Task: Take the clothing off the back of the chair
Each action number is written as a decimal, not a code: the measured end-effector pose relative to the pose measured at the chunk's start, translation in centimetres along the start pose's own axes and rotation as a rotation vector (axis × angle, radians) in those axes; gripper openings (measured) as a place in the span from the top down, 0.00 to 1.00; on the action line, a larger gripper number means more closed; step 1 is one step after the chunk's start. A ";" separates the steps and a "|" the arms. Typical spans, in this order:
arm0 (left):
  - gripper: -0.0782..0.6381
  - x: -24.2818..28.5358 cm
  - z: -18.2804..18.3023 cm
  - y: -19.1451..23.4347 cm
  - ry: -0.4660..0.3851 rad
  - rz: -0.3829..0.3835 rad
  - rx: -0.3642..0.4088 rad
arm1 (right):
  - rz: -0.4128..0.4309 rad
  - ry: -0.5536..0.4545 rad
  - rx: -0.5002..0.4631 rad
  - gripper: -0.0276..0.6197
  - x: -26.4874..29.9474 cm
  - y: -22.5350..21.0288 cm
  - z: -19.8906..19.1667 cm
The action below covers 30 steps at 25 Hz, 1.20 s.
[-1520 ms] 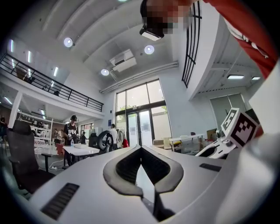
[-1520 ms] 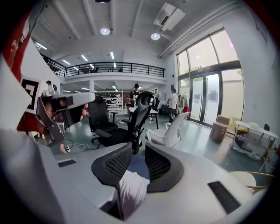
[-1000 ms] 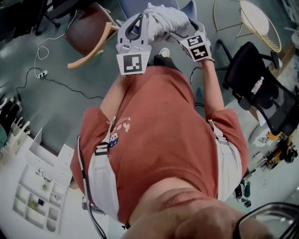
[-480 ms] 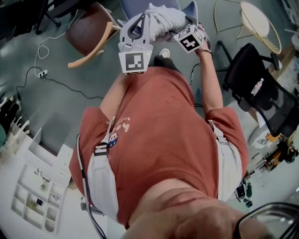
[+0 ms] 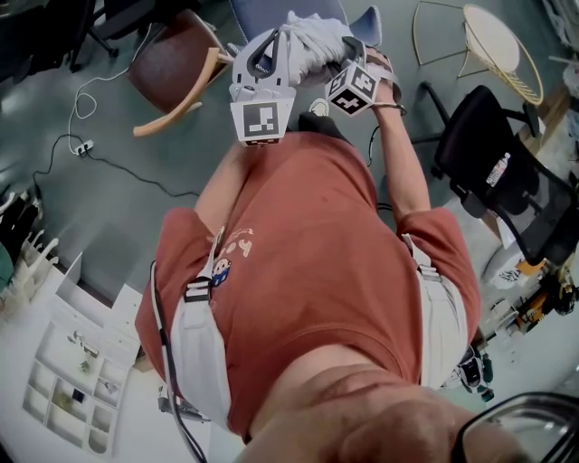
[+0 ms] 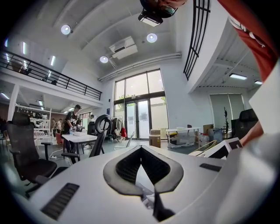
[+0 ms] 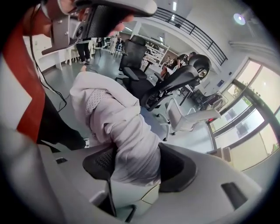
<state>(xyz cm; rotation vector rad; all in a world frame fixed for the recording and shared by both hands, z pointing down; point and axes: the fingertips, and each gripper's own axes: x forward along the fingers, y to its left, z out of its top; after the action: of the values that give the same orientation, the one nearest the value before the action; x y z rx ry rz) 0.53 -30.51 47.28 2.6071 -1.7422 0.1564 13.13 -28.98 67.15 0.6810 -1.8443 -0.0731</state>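
A bunched white garment (image 5: 317,32) hangs between my two grippers in front of the person in the red shirt, above a blue-grey chair (image 5: 366,18) at the top of the head view. My left gripper (image 5: 274,41) holds level with its jaws shut; in the left gripper view (image 6: 141,151) a bit of white cloth shows low between the pads. My right gripper (image 5: 348,52) tilts down onto the bundle. In the right gripper view (image 7: 133,159) the garment (image 7: 118,118) fills the gap, and the closing jaws' pads (image 7: 101,162) lie against it.
A brown chair with wooden arms (image 5: 172,68) stands at the upper left, a black office chair (image 5: 493,154) at the right, and a round wire chair (image 5: 502,41) behind it. A cable (image 5: 99,149) runs across the floor. A white compartment tray (image 5: 72,380) sits at the lower left.
My right gripper has rolled and moved left and down onto the garment, and its jaws now sit around the cloth. The left gripper has stayed put.
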 end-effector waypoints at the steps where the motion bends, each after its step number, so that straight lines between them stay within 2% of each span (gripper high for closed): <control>1: 0.87 0.0 0.0 0.0 0.000 0.001 -0.002 | -0.016 -0.006 -0.021 0.53 -0.1 0.0 0.1; 7: 0.87 0.1 0.3 0.3 -0.004 0.005 -0.003 | -0.097 -0.048 -0.095 0.62 -1.4 0.0 0.5; 15: 0.87 0.5 -0.3 0.6 0.008 0.007 -0.007 | -0.109 -0.094 -0.098 0.69 -2.8 0.2 0.8; 21: 0.87 1.0 -0.2 0.3 0.006 -0.003 -0.007 | -0.118 -0.148 0.027 0.82 -4.0 0.1 1.0; 28: 0.87 1.2 0.1 0.0 0.024 -0.023 -0.007 | -0.086 -0.224 0.228 0.84 -5.1 -0.5 1.5; 30: 0.87 1.4 0.5 0.0 -0.001 -0.021 -0.004 | -0.089 -0.249 0.274 0.84 -5.8 -0.9 1.7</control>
<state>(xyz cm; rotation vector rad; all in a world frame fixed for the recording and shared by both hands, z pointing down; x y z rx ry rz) 1.05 -31.82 46.90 2.6222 -1.7137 0.1512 13.30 -27.35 61.28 0.9809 -2.0838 0.0396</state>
